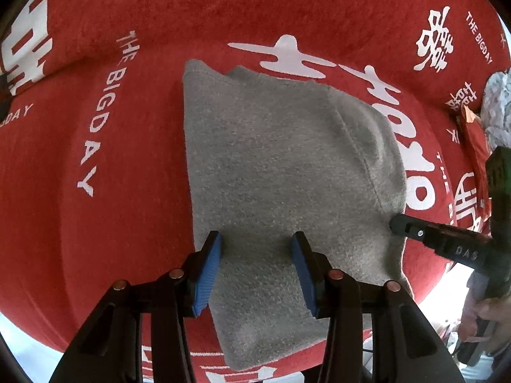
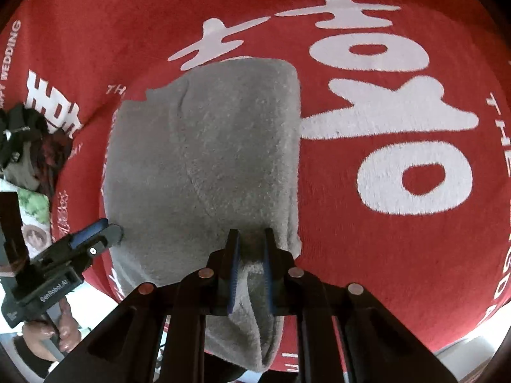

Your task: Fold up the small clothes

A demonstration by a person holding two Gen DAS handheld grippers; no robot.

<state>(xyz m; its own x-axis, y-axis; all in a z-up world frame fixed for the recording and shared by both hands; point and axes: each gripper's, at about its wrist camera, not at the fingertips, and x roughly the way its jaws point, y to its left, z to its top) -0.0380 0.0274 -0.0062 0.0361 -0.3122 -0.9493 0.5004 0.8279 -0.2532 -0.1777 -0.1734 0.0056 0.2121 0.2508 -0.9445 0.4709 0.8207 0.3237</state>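
Note:
A small grey fleece garment (image 1: 281, 159) lies folded on a red blanket; it also shows in the right wrist view (image 2: 204, 166). My left gripper (image 1: 257, 245) is open, its blue pads apart over the garment's near edge, holding nothing. My right gripper (image 2: 250, 242) is shut on a fold of the grey garment at its near right edge. The right gripper's tip (image 1: 399, 225) shows in the left wrist view at the garment's right edge. The left gripper (image 2: 95, 233) shows in the right wrist view at the garment's left edge.
The red blanket (image 1: 127, 175) with white lettering covers the surface and also fills the right wrist view (image 2: 415, 255). Other clothes lie at the far right (image 1: 498, 105), and a dark pile sits at the left (image 2: 38, 156). The blanket's edge drops off close in front.

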